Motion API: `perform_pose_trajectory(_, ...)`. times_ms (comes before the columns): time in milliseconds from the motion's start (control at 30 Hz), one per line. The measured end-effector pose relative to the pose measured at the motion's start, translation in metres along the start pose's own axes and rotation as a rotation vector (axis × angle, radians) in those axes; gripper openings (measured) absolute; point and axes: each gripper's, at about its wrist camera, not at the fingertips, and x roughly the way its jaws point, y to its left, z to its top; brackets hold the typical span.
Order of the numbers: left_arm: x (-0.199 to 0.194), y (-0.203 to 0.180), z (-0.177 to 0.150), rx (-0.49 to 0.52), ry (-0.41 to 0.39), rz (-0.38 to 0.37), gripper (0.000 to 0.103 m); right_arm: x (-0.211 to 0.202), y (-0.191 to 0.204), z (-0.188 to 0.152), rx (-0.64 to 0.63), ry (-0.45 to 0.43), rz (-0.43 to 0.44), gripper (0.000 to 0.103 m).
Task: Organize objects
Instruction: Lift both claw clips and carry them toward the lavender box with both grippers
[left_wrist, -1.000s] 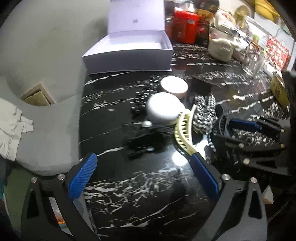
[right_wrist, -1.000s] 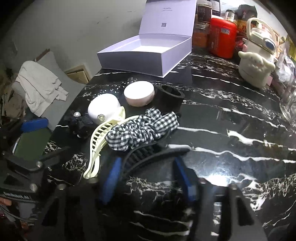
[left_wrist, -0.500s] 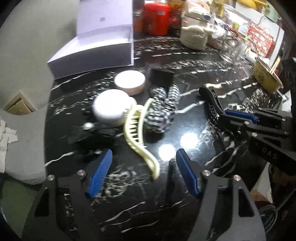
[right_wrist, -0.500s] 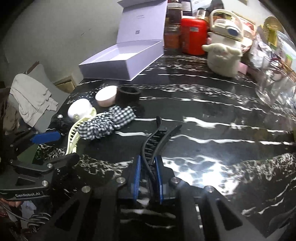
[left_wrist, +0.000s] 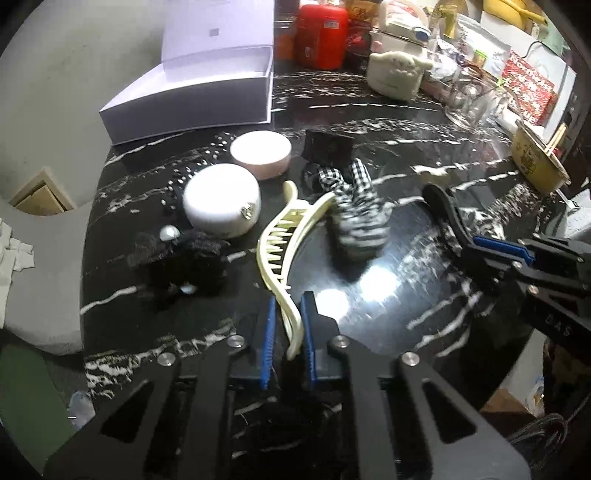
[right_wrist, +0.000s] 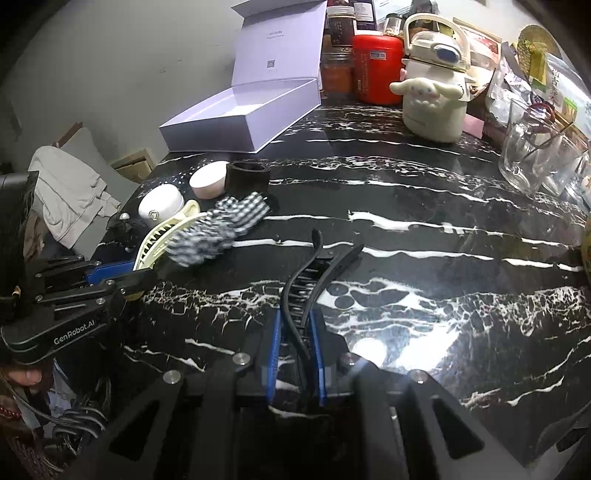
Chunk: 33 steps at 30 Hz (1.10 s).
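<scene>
While both of my tools are already loaded, nothing has reached the open lavender cardboard box (right_wrist: 236, 122) at the far left corner of the black white-veined marble worktop (right_wrist: 424, 229), so I judge the sorting barely begun. My left tool (left_wrist: 287, 332) is pressed together on the near end of the long cream plastic claw hair clip (left_wrist: 284, 240), whose toothed end points toward the pile; whether it has left the surface I cannot tell. My right tool (right_wrist: 295, 332) pinches the black plastic claw hair clip (right_wrist: 314, 266) by its near end, its prongs fanning forward above the marble. Left to move are the black-and-white gingham fabric scrunchie (left_wrist: 356, 218), touching the cream clip's far tip, the white round lidded jar (left_wrist: 221, 203), the pale pink round jar (left_wrist: 260, 149) just behind it, the black cylindrical ring (right_wrist: 246, 175), a black fuzzy hair tie with pearl beads (left_wrist: 188, 262) and a black studded band (left_wrist: 199, 162) half hidden behind the jars. The box interior looks bare, and the marble between pile and box is open, so a straight carry forward seems easy for the left side. On the right, a cream cartoon-dog kettle (right_wrist: 430, 99), a red canister (right_wrist: 376, 68) and clear glasses (right_wrist: 528, 162) crowd the back edge, so I would keep swings low and central. The worktop's left rim drops off beside a grey cushion (left_wrist: 40, 258), close to the fuzzy tie.
</scene>
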Motion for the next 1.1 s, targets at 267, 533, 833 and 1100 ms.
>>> perform_pose_trajectory(267, -0.015, -0.01, -0.022, 0.019, 0.038, -0.06, 0.012, -0.011, 0.008, -0.01, -0.045, -0.003, 0.035, 0.015)
perform_pose_trajectory(533, -0.023, -0.015, -0.021, 0.033, -0.029, -0.035, 0.013, -0.014, 0.007, -0.011, -0.063, -0.007, 0.016, 0.017)
perform_pose_trajectory(833, -0.02, -0.012, -0.006, 0.021, -0.082, -0.012, 0.058, -0.008, 0.008, 0.0, -0.046, -0.023, -0.013, 0.041)
perform_pose_trajectory(1100, -0.002, -0.011, 0.004, 0.03, -0.048, -0.04, 0.061, 0.003, 0.002, 0.006, -0.011, -0.015, -0.022, 0.041)
